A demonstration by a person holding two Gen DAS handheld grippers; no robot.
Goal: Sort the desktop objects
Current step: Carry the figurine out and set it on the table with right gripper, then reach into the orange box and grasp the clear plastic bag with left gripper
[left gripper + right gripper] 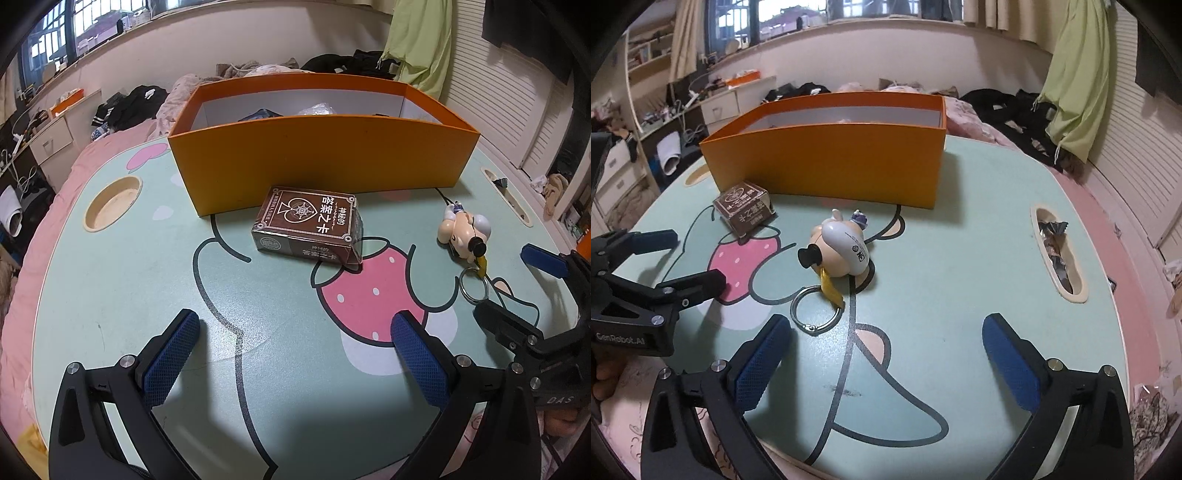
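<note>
- Both grippers stand wide open and hold nothing: the left gripper [295, 354] hovers low over the mint-green cartoon-printed desk [122, 280], its blue-padded fingers [171, 354] aimed at the brown shrink-wrapped card box [312, 225]; the right gripper [886, 354] hovers the same way, facing the cream and white cartoon-figure keychain [840, 247].
- Sorting looks partly done, by my reading: the open orange cardboard box [317, 155] at the far side of the desk already has a few items inside, too hidden to name, while the card box and the keychain lie outside it on the desk.
- The step in hand seems to be the approach to a pick. The card box lies flat just in front of the orange box's near wall, close to touching it; the left gripper would need to go forward and close across its shorter sides, then lift it over the wall.
- The keychain lies on its side, its silver metal ring [817, 310] trailing toward the right gripper on a yellow tag [830, 288]. The rounded body may slip, and the ring could dangle and catch the wall.
- The two grippers sit near each other, so simultaneous reaches risk a bump.
- A round cup recess [112, 203] and a long slot holding crumpled wrappers [1056, 247] flank the workspace, well apart from both targets.
</note>
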